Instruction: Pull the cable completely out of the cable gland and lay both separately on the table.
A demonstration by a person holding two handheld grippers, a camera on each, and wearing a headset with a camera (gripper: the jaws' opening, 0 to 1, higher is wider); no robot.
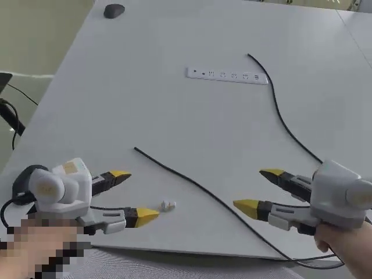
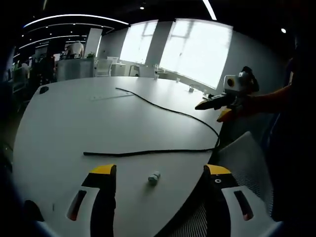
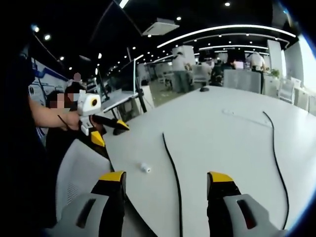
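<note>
Head view: the left gripper [image 1: 133, 196] is wide open and empty. A small white plastic cable gland [image 1: 168, 205] lies on the white table [image 1: 174, 116], just past its lower jaw tip. The right gripper [image 1: 258, 189] is wide open and empty. A thin black cable [image 1: 197, 185] lies between the grippers, clear of the gland.
Left gripper view: the gland [image 2: 154, 177] sits between the jaws, with the cable [image 2: 148, 153] lying across ahead.
Right gripper view: the cable [image 3: 173, 170] runs forward between the jaws, with the gland [image 3: 145, 168] just left of it.

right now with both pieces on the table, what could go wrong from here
The small cable gland lies close to the near edge of the table, right by the open left gripper; a stray nudge could roll it off. The cable trails over that edge beside the open right gripper, so pulling back carelessly might snag and drag it.
</note>
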